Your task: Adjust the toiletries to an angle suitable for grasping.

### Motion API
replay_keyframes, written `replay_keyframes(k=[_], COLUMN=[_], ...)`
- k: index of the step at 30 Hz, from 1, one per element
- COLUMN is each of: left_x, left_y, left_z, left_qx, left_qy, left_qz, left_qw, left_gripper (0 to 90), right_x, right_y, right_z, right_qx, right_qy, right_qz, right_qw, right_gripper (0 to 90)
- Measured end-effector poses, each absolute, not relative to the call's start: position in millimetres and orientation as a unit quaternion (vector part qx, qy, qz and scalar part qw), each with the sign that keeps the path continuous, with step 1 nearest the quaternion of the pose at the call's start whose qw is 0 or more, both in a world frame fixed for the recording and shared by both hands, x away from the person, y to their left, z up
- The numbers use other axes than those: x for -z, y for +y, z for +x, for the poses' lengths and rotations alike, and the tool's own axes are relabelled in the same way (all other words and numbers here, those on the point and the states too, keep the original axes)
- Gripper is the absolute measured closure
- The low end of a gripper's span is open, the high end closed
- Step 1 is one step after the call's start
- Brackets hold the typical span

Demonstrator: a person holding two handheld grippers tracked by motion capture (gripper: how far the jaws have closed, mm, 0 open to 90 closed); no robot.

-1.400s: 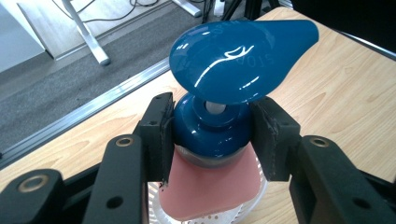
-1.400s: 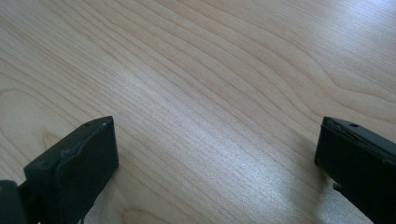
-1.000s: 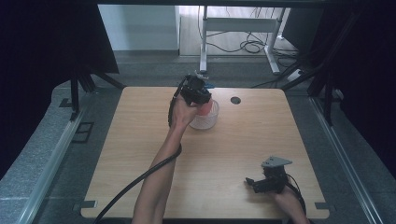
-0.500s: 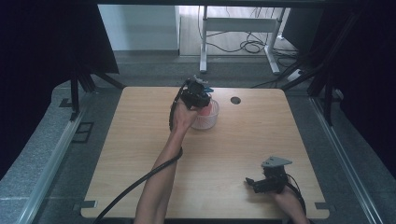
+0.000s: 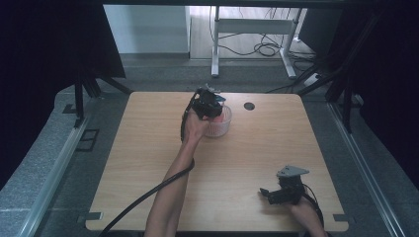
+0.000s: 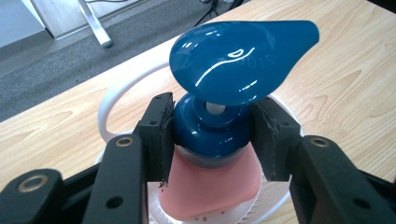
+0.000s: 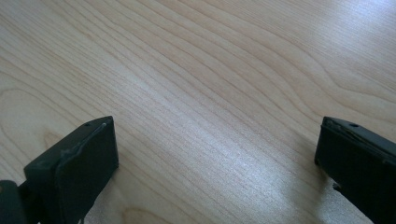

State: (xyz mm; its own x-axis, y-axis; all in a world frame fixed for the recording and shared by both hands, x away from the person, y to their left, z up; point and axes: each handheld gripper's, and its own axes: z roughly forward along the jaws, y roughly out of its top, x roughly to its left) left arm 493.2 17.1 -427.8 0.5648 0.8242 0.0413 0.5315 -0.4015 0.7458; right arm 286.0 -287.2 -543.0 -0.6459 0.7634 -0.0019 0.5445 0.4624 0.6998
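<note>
From the high view we see the left tool [image 5: 211,100] at the far middle of the pale wooden surface [image 5: 148,163], poised over a clear, round ribbed plastic bowl [image 5: 221,124], while the right tool [image 5: 273,193] rests idle near the front right corner, well apart. In the left gripper view we find the left tool's jaws clamped on the glossy blue collar of a pink soap bottle with a blue pump head [image 6: 219,130]; its pink body reaches down inside the bowl's white rim [image 6: 108,103], though we cannot tell whether it touches the bottom. In the right gripper view the jaws stand wide apart over bare wood, gripping nothing. We judge the placing nearly done: setting down and release remain.
</note>
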Motion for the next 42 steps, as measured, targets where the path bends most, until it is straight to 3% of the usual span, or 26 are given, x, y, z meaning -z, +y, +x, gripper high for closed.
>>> replay_keyframes(k=[19,42], left_x=[432,418], left_y=[19,23], left_z=[496,490], left_qx=[-0.191,-0.202], left_qy=[0.435,0.428], left_qz=[0.806,0.797], left_qw=[0.353,0.376], left_gripper=[50.7,18.0], right_x=[543,543], right_y=[-287,-287], right_z=[286,286], right_qx=[-0.343,-0.342], right_qy=[0.84,0.84], right_qz=[0.389,0.389], right_qw=[0.16,0.16], right_gripper=[0.0,0.0])
